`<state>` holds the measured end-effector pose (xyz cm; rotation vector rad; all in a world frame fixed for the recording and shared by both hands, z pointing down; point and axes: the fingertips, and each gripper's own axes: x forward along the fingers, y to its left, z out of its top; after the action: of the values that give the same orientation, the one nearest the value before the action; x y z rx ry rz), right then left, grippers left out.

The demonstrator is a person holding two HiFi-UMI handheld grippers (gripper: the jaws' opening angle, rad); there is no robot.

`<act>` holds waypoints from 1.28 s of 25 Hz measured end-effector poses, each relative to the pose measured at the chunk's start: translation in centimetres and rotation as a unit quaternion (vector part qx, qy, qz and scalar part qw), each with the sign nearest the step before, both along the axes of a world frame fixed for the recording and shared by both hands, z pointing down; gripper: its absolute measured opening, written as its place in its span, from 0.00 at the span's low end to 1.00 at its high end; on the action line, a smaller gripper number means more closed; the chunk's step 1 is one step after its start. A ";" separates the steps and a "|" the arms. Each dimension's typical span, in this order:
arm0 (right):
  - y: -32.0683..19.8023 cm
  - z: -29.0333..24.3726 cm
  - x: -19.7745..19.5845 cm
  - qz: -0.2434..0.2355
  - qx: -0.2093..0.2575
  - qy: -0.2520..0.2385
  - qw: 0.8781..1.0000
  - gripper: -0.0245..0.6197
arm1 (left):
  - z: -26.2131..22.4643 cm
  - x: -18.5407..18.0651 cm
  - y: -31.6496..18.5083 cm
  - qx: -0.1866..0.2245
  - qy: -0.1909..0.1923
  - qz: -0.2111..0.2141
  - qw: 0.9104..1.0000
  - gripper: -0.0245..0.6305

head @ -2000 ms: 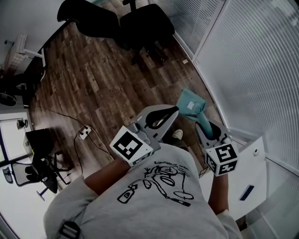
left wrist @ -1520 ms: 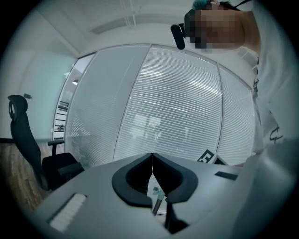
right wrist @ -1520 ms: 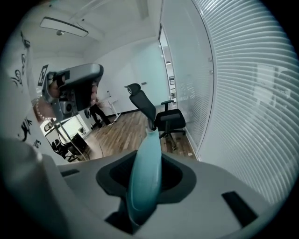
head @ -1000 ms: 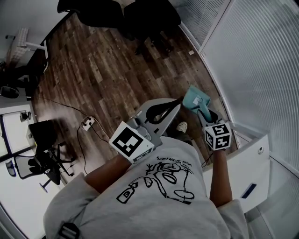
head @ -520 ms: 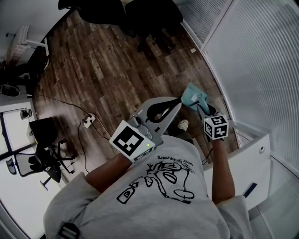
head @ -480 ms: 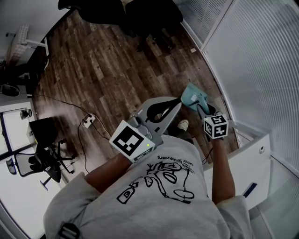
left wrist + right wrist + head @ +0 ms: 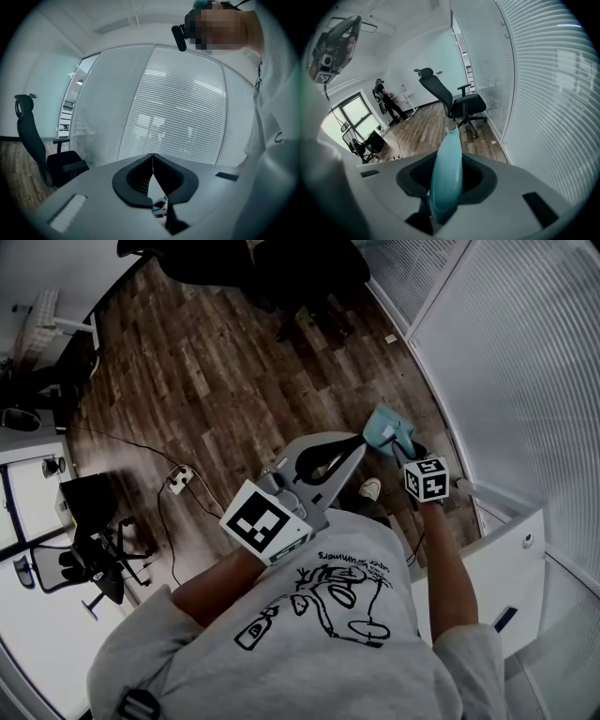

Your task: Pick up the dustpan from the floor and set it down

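Your right gripper (image 7: 405, 452) is clamped on the dustpan (image 7: 385, 431). In the right gripper view the light blue plastic (image 7: 446, 173) stands edge-on between the two dark pads, pressed from both sides, and runs forward past the jaw tips. From the head view, the wider blue part of the dustpan sticks out beyond the gripper, over the wood floor (image 7: 206, 381) and close to the wall of glass with blinds (image 7: 525, 362). Whether it touches the floor cannot be told from here. Your shoe (image 7: 369, 489) shows just below it in the picture.

Your left gripper (image 7: 349, 444) holds nothing. In the left gripper view its jaws (image 7: 152, 168) are pressed together tip to tip, pointing at the blinds. From the head view it sits in front of your chest, just to the left of the dustpan and apart from it.

A black office chair (image 7: 459, 101) stands farther along the glass wall. A power strip (image 7: 178, 482) with its cable lies on the floor off to your left.
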<state>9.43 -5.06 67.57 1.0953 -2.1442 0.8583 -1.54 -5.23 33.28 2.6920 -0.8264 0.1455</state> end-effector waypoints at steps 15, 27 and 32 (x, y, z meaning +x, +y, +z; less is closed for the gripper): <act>-1.2 6.5 0.6 -0.016 -0.038 0.031 0.999 0.19 | 1.0 0.1 0.6 -0.012 -0.014 0.003 1.000 0.04; -1.4 9.8 1.3 -0.015 -0.057 0.038 0.998 0.19 | 2.2 -0.2 0.6 -0.023 -0.027 -0.008 0.999 0.04; -0.6 10.3 0.7 -0.023 -0.067 0.037 0.997 0.19 | 2.3 -0.1 0.4 -0.027 -0.025 -0.007 0.999 0.04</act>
<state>10.16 -5.67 77.88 0.9921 -2.0117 0.9118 -1.61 -4.83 35.53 2.6419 -0.8432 0.2300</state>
